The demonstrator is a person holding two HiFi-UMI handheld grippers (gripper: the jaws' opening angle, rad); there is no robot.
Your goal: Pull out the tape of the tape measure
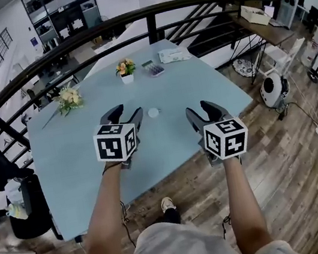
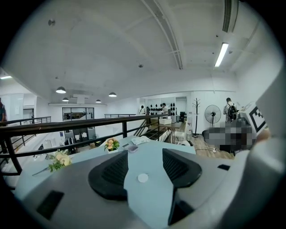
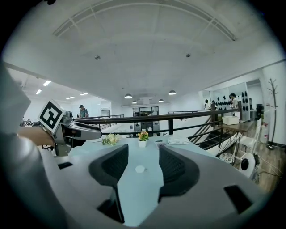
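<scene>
Judging roughly, approach step: left claw, right claw held wide and empty; small round white tape measure should be gripped next.

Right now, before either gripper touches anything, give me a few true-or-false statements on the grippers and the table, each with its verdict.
1. The left gripper and the right gripper both have open jaws. True.
2. The tape measure lies on the table. True.
3. The left gripper holds the tape measure. False: nothing is between its jaws.
4. The flower pot stands at the table's near edge. False: it stands at the far side, near the calculator.
</scene>
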